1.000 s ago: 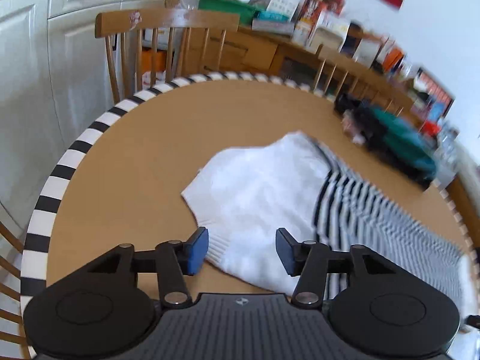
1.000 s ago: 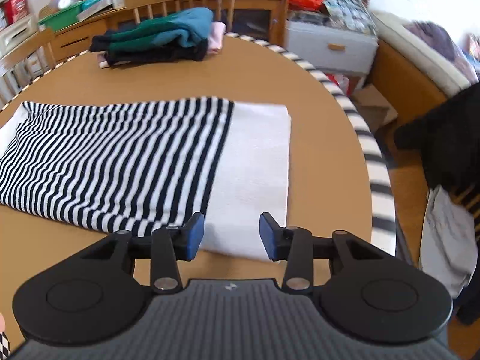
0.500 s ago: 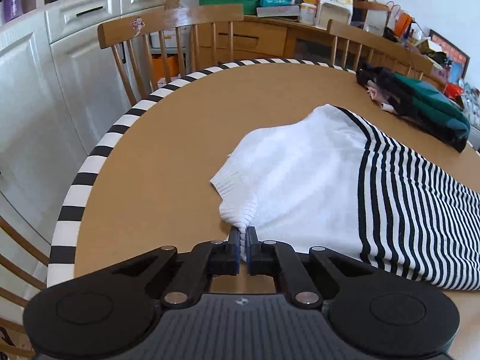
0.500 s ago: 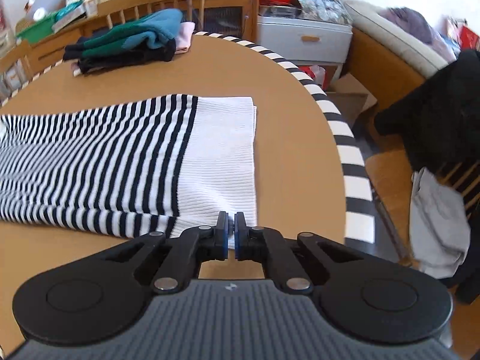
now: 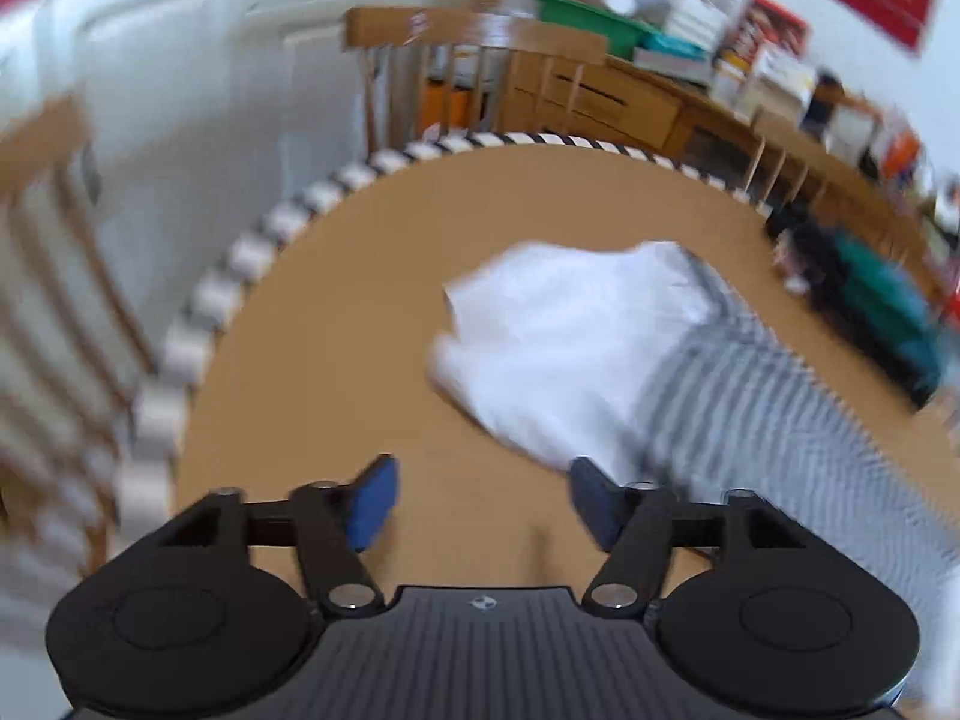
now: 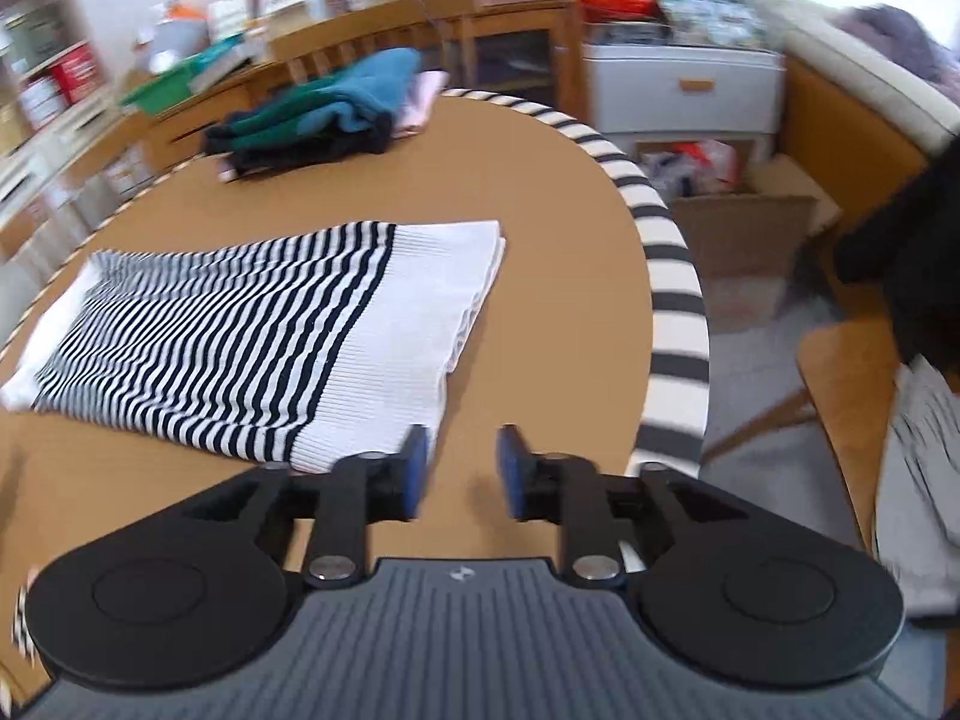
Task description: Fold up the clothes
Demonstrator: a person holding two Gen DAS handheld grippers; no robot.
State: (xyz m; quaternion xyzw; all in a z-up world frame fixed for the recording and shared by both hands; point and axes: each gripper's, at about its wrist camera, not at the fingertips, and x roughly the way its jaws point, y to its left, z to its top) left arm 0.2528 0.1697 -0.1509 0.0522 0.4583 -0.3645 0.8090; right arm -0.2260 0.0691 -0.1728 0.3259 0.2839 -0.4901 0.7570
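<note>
A white garment with black stripes [image 6: 252, 336] lies folded flat on the round wooden table [image 6: 558, 252]. In the left wrist view its white end [image 5: 576, 336] lies ahead and to the right, blurred by motion. My left gripper [image 5: 480, 501] is open and empty, just short of the garment's near edge. My right gripper [image 6: 461, 471] is open and empty, just off the garment's white near right corner [image 6: 384, 420].
A pile of teal, black and pink clothes [image 6: 324, 108] sits at the table's far side. Wooden chairs [image 5: 474, 60] and a cluttered sideboard [image 6: 420, 18] ring the table. A striped band [image 6: 672, 312] marks the table's rim. A chair with grey cloth [image 6: 900, 420] stands at the right.
Both grippers were shut on the garment's edge half a second ago and have opened and let go. Both have drawn back from it, and the garment lies more compact.
</note>
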